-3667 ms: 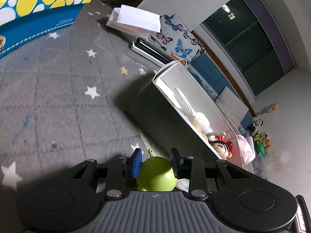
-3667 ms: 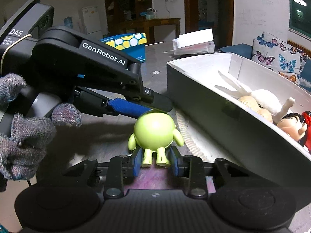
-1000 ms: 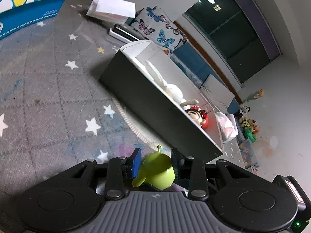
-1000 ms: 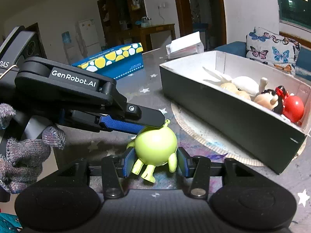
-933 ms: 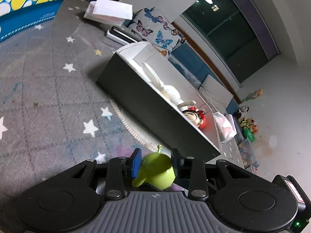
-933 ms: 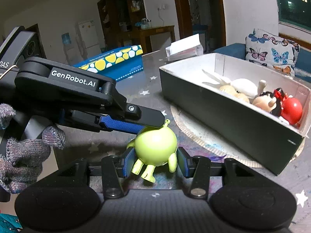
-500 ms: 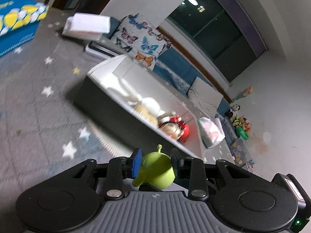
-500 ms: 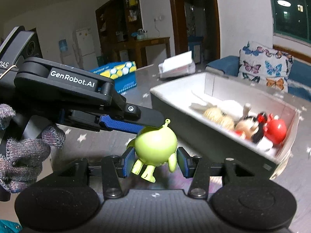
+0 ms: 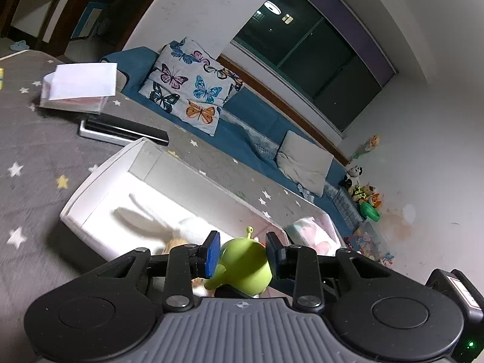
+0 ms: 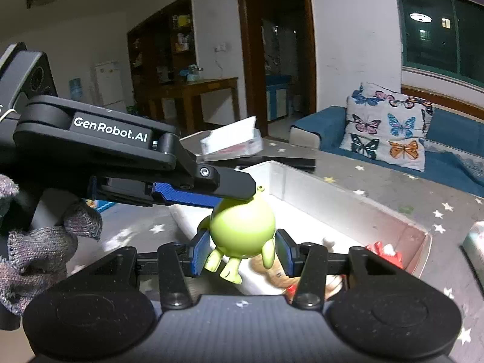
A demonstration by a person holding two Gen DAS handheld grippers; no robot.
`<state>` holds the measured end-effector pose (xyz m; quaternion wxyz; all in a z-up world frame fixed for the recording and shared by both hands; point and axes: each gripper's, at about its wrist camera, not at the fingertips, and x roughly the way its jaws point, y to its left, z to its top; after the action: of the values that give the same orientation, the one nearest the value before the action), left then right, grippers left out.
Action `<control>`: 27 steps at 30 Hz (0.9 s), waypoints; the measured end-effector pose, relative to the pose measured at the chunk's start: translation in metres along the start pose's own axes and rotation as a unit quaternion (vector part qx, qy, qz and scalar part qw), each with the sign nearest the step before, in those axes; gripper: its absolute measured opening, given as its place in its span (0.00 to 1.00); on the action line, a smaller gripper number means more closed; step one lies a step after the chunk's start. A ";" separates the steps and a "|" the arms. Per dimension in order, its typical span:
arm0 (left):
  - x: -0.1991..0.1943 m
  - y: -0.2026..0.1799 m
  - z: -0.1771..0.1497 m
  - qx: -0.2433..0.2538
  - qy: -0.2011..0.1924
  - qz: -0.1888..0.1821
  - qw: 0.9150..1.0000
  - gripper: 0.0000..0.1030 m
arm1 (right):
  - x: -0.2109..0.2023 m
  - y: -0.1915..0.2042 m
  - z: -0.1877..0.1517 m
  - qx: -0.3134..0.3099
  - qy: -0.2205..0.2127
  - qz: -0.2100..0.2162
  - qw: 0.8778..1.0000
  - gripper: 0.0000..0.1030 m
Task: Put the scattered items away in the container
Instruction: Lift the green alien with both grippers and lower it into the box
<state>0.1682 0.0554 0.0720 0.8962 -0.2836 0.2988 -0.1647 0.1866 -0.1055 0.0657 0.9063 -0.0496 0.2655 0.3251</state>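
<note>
Both tongs grip one green toy figure. In the right wrist view the right tongs (image 10: pixel 242 252) clamp the green toy (image 10: pixel 243 231) at its lower sides, blue pads pressed against the round body, its small legs hanging down toward the camera. The left tongs (image 10: pixel 233 195) come in from the left of that view, one black finger lying across the top of the toy's head. A gloved hand (image 10: pixel 39 248) holds the left tool's body.

In the left wrist view the left tongs (image 9: pixel 243 249) hold the toy (image 9: pixel 243 267) by the head, with the antenna standing up between the two fingers.

The toy is held in the air above the white box (image 9: pixel 99 178), over the end nearer the cameras. The box stands on a grey star-patterned worktop (image 9: pixel 30 139). Inside it lie a white rabbit toy (image 9: pixel 145 220), blurred, and a red item (image 10: pixel 382 252); other contents are hidden behind the tongs.

Beyond the box lie a flat black and silver item (image 9: pixel 121 131) and a clear case under white paper (image 9: pixel 78 86). A butterfly-print cushion (image 10: pixel 388 125) rests on a blue sofa (image 10: pixel 447 133).
</note>
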 end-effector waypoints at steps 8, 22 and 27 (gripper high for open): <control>0.042 0.017 0.015 -0.022 0.018 -0.007 1.000 0.34 | 0.036 -0.026 0.009 0.013 0.025 -0.017 0.999 0.46; 0.085 0.035 0.019 -0.042 0.048 -0.003 0.998 0.34 | 0.074 -0.051 0.010 0.031 0.073 -0.033 0.996 0.46; 0.088 0.040 0.019 -0.049 0.051 0.001 0.998 0.34 | 0.079 -0.050 0.009 0.027 0.078 -0.036 0.996 0.46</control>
<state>0.2524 0.0534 0.0214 0.8652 -0.3178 0.3521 -0.1629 0.2724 -0.0981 0.0292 0.8948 -0.0599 0.3424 0.2801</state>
